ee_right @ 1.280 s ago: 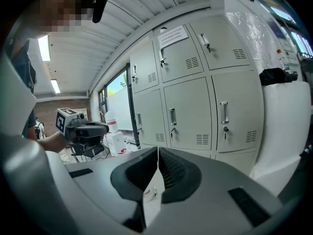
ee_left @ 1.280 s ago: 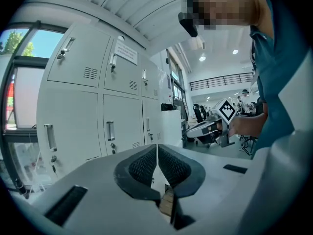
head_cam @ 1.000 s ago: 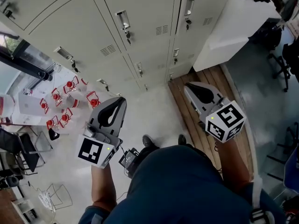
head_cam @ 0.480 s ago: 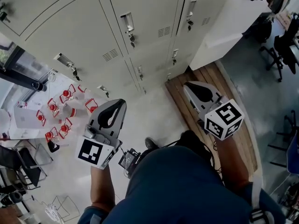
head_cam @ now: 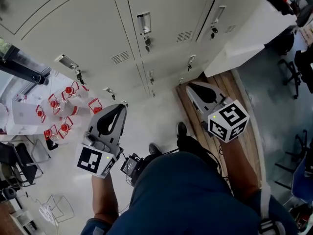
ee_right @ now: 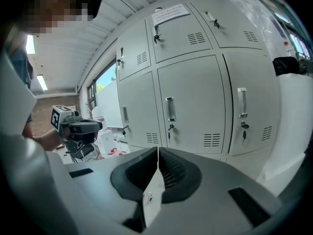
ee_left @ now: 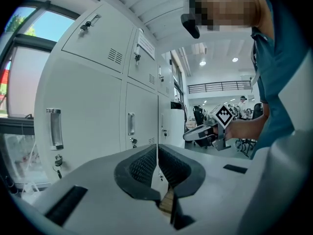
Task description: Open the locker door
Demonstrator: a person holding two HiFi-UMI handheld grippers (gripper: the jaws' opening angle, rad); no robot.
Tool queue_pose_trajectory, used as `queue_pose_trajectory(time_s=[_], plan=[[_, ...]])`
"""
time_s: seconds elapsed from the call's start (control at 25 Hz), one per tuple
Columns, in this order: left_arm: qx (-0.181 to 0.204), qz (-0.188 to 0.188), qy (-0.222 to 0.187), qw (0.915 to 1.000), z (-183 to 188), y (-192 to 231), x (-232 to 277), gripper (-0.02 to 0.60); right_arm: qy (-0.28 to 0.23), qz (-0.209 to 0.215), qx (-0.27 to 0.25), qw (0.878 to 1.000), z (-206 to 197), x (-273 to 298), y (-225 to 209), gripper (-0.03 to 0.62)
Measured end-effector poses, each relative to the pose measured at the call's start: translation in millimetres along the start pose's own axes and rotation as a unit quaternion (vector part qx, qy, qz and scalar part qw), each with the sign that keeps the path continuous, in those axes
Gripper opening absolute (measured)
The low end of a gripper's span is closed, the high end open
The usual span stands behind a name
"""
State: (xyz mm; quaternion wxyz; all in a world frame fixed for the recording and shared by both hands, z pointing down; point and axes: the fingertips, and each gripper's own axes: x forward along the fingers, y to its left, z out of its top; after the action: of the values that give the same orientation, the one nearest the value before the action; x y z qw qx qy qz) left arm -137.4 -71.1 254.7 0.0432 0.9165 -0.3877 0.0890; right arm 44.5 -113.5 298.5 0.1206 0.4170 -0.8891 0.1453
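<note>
A bank of pale grey lockers [head_cam: 161,13] fills the top of the head view, all doors closed. One door has a metal handle [head_cam: 144,23] with a key below it. In the right gripper view that bank faces me, with a handle [ee_right: 169,108] straight ahead of the jaws. My left gripper [head_cam: 121,107] is shut and empty, held over the floor short of the lockers. My right gripper [head_cam: 188,87] is shut and empty too, at the same height, a stretch away from the doors. Each gripper shows in the other's view: right gripper [ee_left: 205,131], left gripper [ee_right: 80,128].
A white table [head_cam: 29,114] with several red-and-white items [head_cam: 61,106] stands at the left by a window. A wooden floor strip [head_cam: 239,116] runs under the right gripper. A white counter [head_cam: 249,28] juts out at the right, with office chairs [head_cam: 298,62] beyond.
The person has stepped toward the lockers; one foot has moved forward, and the doors sit lower and nearer in the head view. Both grippers stayed shut and drifted slightly left.
</note>
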Motion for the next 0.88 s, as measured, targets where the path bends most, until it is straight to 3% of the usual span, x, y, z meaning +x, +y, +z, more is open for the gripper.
queue_pose_trajectory(time_s=[0.28,0.52,0.88], plan=[[-0.014,0.034,-0.007,0.9993,-6.4,29.2,33.9,0.026,0.026,0.026,-0.009,0.999,-2.6,52.7,-34.7,0.037],[-0.044,0.049,0.014,0.9977,-31.3,46.6,42.2,0.026,0.044,0.034,-0.012,0.998,-18.2,101.6,-52.4,0.037],[-0.058,0.070,0.036,0.9952,-62.3,69.8,48.8,0.026,0.070,0.043,-0.009,0.997,-59.4,161.8,-69.0,0.037]])
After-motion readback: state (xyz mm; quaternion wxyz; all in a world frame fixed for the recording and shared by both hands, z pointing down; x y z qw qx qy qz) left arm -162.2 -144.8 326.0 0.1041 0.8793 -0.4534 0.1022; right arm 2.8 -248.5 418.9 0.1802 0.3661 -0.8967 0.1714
